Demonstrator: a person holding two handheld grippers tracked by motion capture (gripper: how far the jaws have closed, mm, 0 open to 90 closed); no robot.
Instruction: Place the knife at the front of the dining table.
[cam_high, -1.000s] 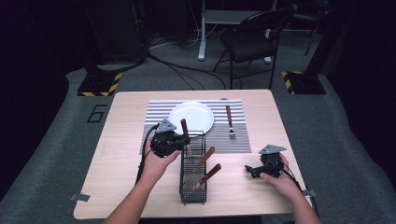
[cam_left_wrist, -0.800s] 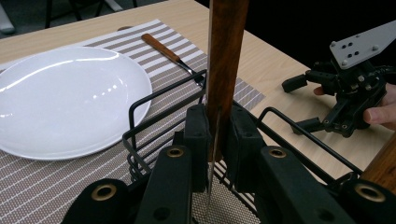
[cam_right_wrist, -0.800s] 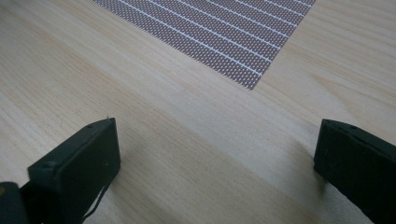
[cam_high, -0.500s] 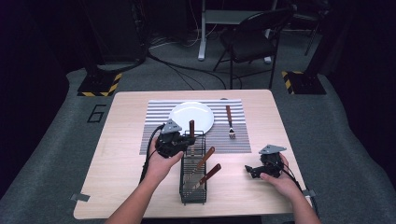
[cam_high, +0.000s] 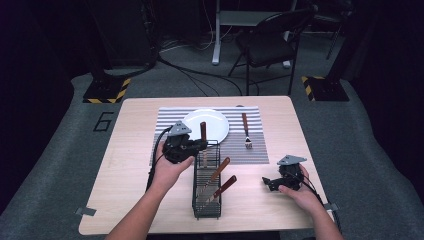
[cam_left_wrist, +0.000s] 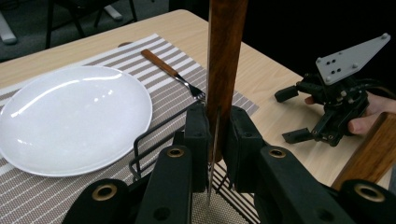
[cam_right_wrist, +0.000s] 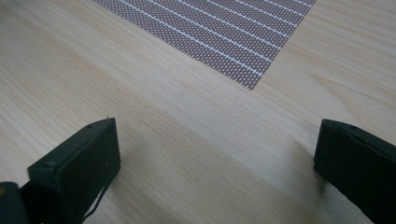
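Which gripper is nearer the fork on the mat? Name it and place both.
Left. The left gripper is beside the plate, left of the fork, clamped on a wooden-handled utensil. The right gripper rests on bare table below it, slightly farther.

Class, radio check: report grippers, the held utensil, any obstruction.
Left gripper shut on wooden-handled knife, upright over wire rack. Right gripper open, empty, low over table. Nothing blocking.

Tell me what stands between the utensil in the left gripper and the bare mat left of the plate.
Nothing visible blocks it. The left gripper clamps the wooden-handled utensil upright above the wire basket; the plate lies beside that route.
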